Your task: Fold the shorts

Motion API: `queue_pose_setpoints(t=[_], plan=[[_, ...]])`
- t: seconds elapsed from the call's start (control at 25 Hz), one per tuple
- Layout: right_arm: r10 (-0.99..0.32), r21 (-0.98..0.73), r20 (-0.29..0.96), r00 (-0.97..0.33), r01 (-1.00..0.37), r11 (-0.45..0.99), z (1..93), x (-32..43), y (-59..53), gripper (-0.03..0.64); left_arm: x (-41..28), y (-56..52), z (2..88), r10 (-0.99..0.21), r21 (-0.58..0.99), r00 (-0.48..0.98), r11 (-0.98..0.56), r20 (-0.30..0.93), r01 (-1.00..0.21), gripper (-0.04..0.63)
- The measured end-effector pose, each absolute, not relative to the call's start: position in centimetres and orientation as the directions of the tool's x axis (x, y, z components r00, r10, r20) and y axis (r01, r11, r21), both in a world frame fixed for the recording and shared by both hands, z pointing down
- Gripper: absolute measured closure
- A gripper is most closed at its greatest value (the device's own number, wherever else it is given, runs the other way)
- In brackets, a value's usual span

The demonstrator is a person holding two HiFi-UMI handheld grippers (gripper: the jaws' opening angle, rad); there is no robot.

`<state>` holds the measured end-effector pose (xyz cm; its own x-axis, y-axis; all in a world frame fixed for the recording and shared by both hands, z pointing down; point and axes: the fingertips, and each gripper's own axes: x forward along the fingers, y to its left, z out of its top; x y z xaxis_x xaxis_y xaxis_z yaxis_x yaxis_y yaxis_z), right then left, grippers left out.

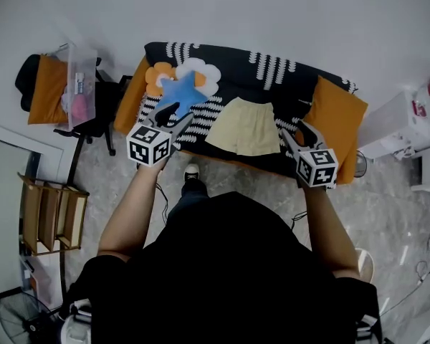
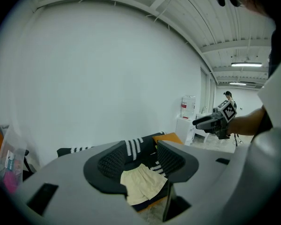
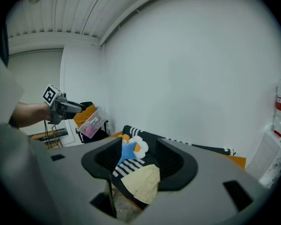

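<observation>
Pale yellow shorts lie flat on a black-and-white striped cover over an orange table. Both grippers hang in the air on the near side of the table, apart from the cloth. My left gripper is open at the left, near a blue cushion, and nothing sits between its jaws. My right gripper is open at the right of the shorts, also empty. The left gripper view looks past its open jaws at the shorts below. In the right gripper view the shorts show between the open jaws too.
A blue star cushion and a white-and-orange flower cushion lie on the table's left part. A chair with a clear plastic box stands left of the table. White cabinets stand at the right, wooden shelving at the lower left.
</observation>
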<state>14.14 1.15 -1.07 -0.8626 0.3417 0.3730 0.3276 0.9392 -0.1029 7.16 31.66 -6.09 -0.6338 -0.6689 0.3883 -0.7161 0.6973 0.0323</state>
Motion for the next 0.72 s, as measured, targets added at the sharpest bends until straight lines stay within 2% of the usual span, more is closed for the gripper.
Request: queue_pose_setpoints(t=[0.32, 0.72], plan=[[0.293, -0.082, 0.405, -0.866, 0.284, 0.955, -0.2, 11.9, 2.2, 0.382, 2.8, 32.1, -4.3, -0.713, 0.076, -0.588, 0.658, 0.383, -0.749, 0.367], [0.191, -0.063, 0.438, -0.878, 0.182, 0.981, 0.6, 5.1, 6.2, 0.380, -7.2, 35.6, -2.6, -0.765, 0.112, -0.505, 0.587, 0.400, -0.802, 0.367]])
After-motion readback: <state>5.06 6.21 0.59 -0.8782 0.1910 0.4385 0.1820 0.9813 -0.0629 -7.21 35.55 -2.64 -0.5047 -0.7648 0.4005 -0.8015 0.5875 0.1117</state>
